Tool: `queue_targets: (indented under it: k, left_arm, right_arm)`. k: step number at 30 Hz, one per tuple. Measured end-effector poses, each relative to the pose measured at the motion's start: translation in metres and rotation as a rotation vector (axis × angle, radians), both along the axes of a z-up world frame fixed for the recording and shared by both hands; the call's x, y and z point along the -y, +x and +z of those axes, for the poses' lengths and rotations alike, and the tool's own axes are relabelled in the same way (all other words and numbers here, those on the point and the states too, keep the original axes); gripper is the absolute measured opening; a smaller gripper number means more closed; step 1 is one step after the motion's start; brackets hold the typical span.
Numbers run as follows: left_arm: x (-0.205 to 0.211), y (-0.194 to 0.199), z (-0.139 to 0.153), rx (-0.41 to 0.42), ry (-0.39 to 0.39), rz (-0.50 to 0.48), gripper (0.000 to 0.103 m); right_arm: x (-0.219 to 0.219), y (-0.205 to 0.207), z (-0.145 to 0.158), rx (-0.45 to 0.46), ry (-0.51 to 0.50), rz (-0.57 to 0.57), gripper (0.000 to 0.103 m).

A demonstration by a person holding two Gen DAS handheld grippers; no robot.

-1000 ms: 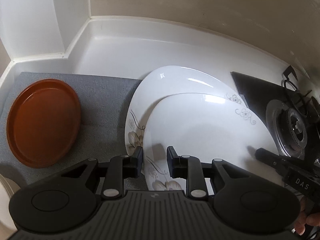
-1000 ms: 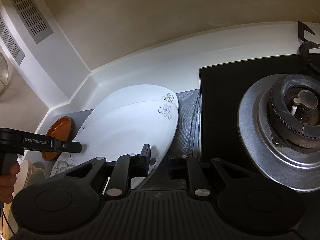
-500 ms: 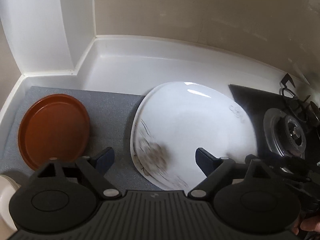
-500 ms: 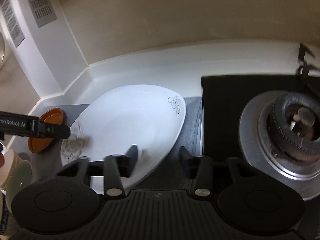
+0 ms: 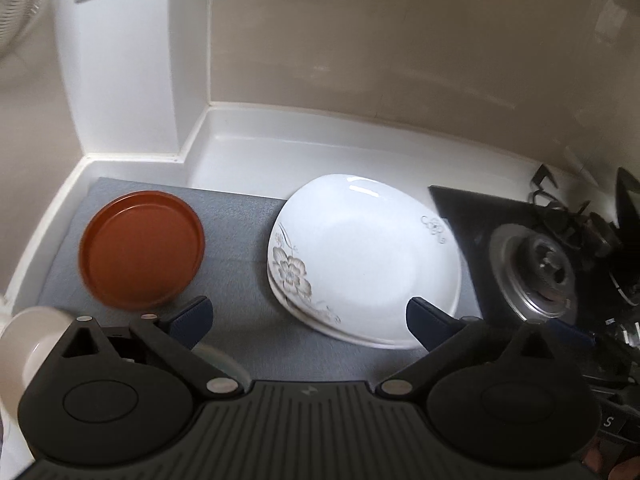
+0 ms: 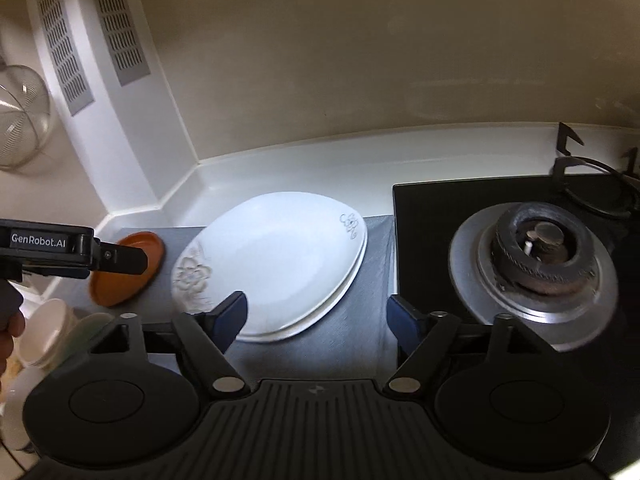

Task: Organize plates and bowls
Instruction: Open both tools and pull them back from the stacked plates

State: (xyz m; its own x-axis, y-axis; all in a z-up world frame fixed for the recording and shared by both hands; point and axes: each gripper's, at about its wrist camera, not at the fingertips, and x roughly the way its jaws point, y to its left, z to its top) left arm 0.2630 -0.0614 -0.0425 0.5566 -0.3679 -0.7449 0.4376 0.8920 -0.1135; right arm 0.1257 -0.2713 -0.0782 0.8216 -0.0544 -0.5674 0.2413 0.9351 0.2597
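Two white plates with a flower print [image 5: 368,256] [image 6: 276,264] lie stacked on a grey mat [image 5: 240,232]. Left of them on the mat is a brown plate [image 5: 142,248] [image 6: 132,280]. My left gripper [image 5: 308,320] hangs above the near-left rim of the stack. Its jaws are opening, with nothing pressed between them. My right gripper [image 6: 318,316] hovers over the stack's near-right rim, its jaws also opening and touching nothing. The left gripper's fingertip [image 6: 124,260] shows side-on in the right wrist view. White bowls [image 6: 48,328] [image 5: 28,344] sit at the near left.
A gas burner [image 5: 540,268] [image 6: 532,268] on a black hob [image 6: 432,216] lies right of the mat. White countertop [image 5: 320,152] runs to the back wall and corner pillar. A wire strainer [image 6: 20,120] hangs at the left. A greenish rim [image 5: 224,360] shows near the bowls.
Both grippers went from shut on the upper white plate's rim to open and drew back upward. The released plate now rests squarely on the lower one.
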Motion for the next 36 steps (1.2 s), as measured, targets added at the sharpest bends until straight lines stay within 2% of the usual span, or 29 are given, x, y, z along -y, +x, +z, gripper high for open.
queue_targets:
  k: [4, 12, 18, 26, 36]
  left_arm:
    - [-0.017, -0.026, 0.012, 0.019, -0.045, -0.01, 0.103]
    - [-0.037, -0.074, 0.03, 0.035, -0.111, -0.084, 0.103]
    - [-0.04, -0.103, 0.044, 0.085, -0.112, -0.149, 0.103]
    - [-0.038, -0.12, 0.054, 0.124, -0.108, -0.17, 0.103]
    - [-0.04, -0.121, 0.065, 0.159, -0.103, -0.129, 0.103]
  right_arm:
    - [-0.017, -0.021, 0.015, 0.024, -0.001, -0.027, 0.085]
    - [-0.055, -0.066, 0.042, 0.055, -0.082, -0.06, 0.091]
    - [-0.076, -0.094, 0.052, 0.084, -0.102, -0.098, 0.091]
    - [-0.079, -0.122, 0.055, 0.112, -0.099, -0.156, 0.093]
    - [-0.07, -0.127, 0.058, 0.136, -0.092, -0.149, 0.093]
